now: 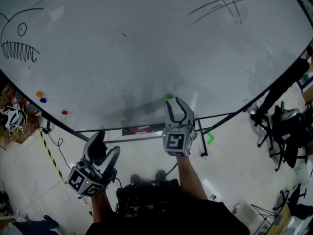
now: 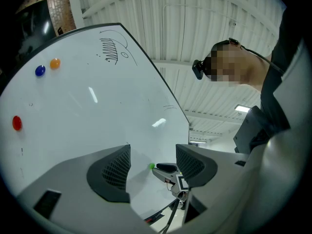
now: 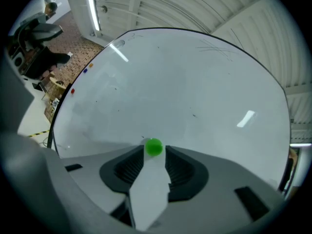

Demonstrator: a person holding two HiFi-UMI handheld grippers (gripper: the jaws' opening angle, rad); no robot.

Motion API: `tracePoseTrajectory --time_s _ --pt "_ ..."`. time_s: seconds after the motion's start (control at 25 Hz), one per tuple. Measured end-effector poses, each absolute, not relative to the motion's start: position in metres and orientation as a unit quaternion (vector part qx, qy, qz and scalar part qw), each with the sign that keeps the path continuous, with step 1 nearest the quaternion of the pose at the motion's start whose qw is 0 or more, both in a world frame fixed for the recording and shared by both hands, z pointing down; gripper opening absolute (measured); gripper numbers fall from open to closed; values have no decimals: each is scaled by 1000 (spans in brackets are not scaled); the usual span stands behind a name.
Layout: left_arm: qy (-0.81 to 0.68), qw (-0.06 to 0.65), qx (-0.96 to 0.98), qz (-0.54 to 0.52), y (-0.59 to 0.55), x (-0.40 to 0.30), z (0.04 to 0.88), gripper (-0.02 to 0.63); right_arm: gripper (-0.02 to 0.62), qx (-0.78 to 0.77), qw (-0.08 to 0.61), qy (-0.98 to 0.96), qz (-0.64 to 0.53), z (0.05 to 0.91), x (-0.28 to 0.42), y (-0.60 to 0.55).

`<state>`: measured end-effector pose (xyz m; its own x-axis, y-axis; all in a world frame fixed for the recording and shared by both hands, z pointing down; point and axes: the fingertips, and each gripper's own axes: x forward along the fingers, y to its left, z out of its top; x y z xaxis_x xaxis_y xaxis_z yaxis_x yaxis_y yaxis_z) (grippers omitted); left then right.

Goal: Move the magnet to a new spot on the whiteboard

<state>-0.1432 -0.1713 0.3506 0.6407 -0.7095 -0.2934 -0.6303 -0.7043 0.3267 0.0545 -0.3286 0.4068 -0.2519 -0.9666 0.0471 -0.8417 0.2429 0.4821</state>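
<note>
Grey hand-held grippers, dark clothing.
The left gripper [image 1: 107, 142] and right gripper [image 1: 174, 102] were pale grey with dark ribbed fingers [image 3: 181, 171]; each bore a black-and-white marker cube [image 1: 176, 141].

The left gripper [image 2: 152, 156] faced the whiteboard [image 2: 97, 116], its jaws apart with nothing between them. Through the gap the right gripper [image 2: 165, 169] showed farther off, its tip right at the green magnet [image 2: 151, 166] on the board. A blue magnet [image 2: 40, 70], an orange magnet [image 2: 55, 63] and a red magnet [image 2: 17, 123] sat well apart from it at the left (a toothy doodle [image 2: 111, 50] marked the top).
</note>
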Motion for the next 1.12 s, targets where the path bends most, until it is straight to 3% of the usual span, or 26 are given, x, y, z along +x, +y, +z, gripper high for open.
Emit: tracePoseTrajectory --time_s 1.12 --pt "-378 97 898 -201 -158 -159 351 281 149 620 139 -755 -163 404 44 -342"
